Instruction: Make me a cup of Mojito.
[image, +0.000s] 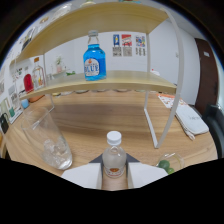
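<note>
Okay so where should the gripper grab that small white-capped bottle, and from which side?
Grip the small bottle around its straight body at the label, below the white cap. It stands upright between the fingers already, so come straight in level from the near side and close.

The blue bottle (94, 58) on the lower shelf (115, 80) carries a pale label with the word "BLUE" in dark capitals; the smaller print around that word is too fine for me to read. The small clear bottle (114, 159) with a white cap, standing between my gripper's (114, 176) fingers, bears an orange-brown oval label near its base, and I cannot make out its lettering. The posters (128, 44) on the far wall and the printed cards (30, 75) along the wall beside the shelf show coloured blocks and pictures, but no legible words or numbers.
</note>
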